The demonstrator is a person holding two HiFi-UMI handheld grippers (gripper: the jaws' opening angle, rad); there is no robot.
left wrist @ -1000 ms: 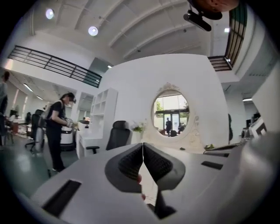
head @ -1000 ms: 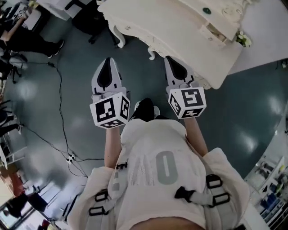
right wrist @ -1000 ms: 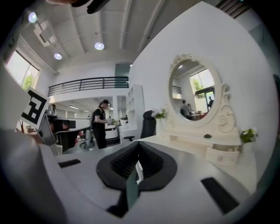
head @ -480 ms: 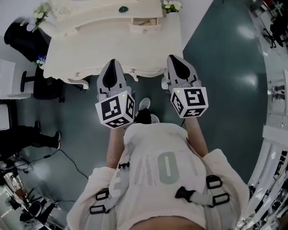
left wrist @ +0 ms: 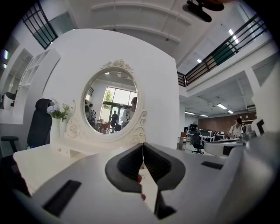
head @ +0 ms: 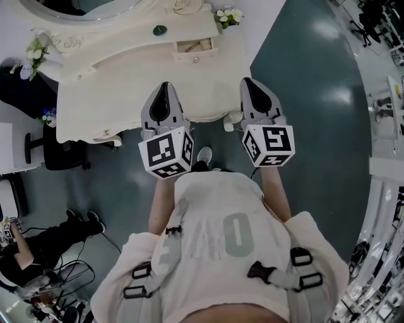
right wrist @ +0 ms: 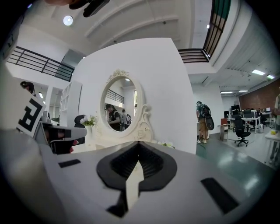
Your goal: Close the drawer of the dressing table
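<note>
**Two shut grippers at the bench's near edge, drawer open beyond**

The cream bench [head: 126, 94] fills the far left of the head view. Its scalloped near edge runs left to right just beneath the two grippers. The drawer [head: 194, 45] sits in the raised back tier, right of the middle. It is pulled out toward the near side, shows something brown inside, and is not yet closed. A small green object [head: 160, 29] lies on the tier just left of the drawer and a little farther back. White flowers [head: 227, 15] stand at the far right corner.

The left gripper [head: 165, 87] reaches over the near part of the bench top. Its fingers [left wrist: 131, 162] are pressed together with nothing between them. The right gripper [head: 250, 83] lines up with the bench's right edge, its body mostly over the floor. Its fingers [right wrist: 153, 164] meet at the tips and are likewise empty. The drawer lies between the two grippers and farther off, well apart from both.

Right of the bench, a broad stretch of dark green floor [head: 315, 94] lies open as far as a white ledge [head: 385, 180] at the right margin. The left side is tighter. A black chair [head: 47, 151] stands just beside the bench's near left corner, and a seated person [head: 38, 243] is nearer still. Straight ahead, the oval mirror [right wrist: 121, 103] rises from the back of the bench against a white wall.
</note>
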